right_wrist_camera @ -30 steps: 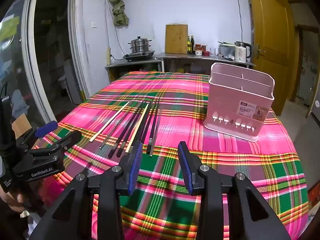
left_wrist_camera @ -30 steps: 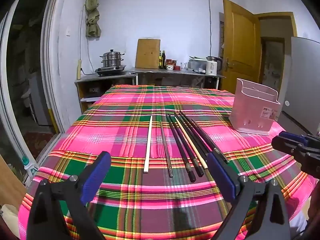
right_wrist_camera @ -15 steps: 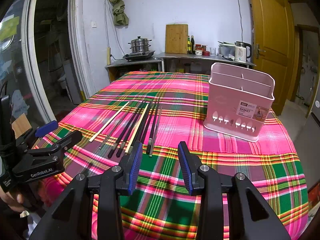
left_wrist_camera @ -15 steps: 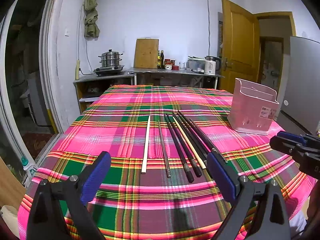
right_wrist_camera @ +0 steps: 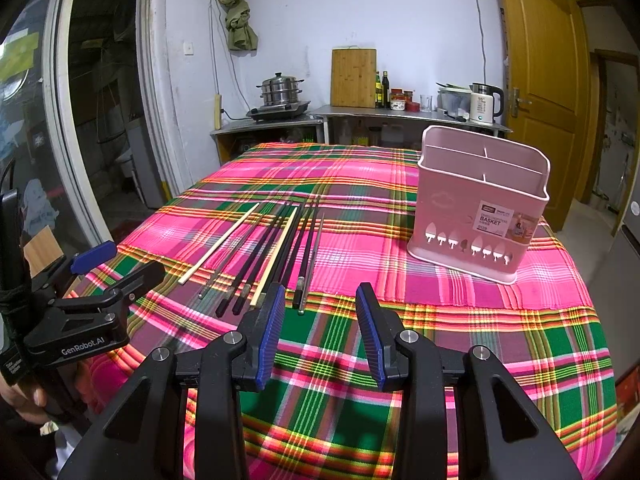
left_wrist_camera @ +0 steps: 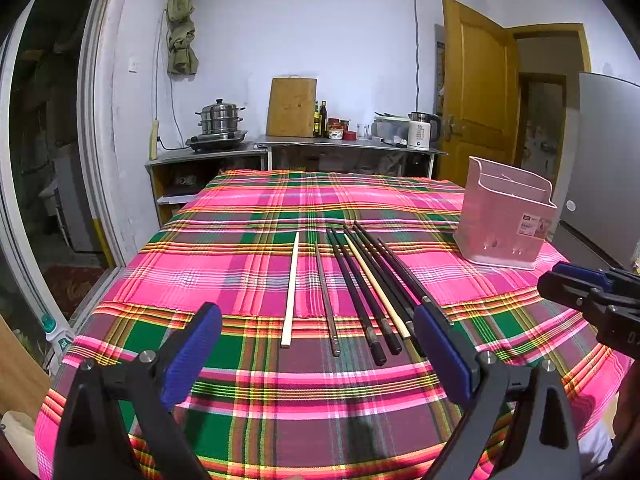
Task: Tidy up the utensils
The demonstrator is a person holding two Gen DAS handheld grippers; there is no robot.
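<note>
Several chopsticks [left_wrist_camera: 360, 284] lie side by side on the plaid tablecloth [left_wrist_camera: 248, 256]: black, pale wood and metal ones. They also show in the right wrist view [right_wrist_camera: 276, 248]. A pink utensil basket [right_wrist_camera: 480, 204] with divided compartments stands upright to their right; it also shows in the left wrist view [left_wrist_camera: 504, 220]. My left gripper [left_wrist_camera: 320, 344] is wide open and empty, hovering near the chopsticks' near ends. My right gripper [right_wrist_camera: 320, 320] is open and empty, just short of the chopstick ends.
A counter [left_wrist_camera: 320, 148] behind the table holds a steamer pot [left_wrist_camera: 220, 120], cutting board, bottles and a kettle [right_wrist_camera: 484, 104]. A wooden door [left_wrist_camera: 476, 96] stands open at the right. The table edge drops off at the left beside a sliding glass door.
Both grippers stay open. The left wrist view has shifted very slightly; the chopsticks and basket have not moved.
</note>
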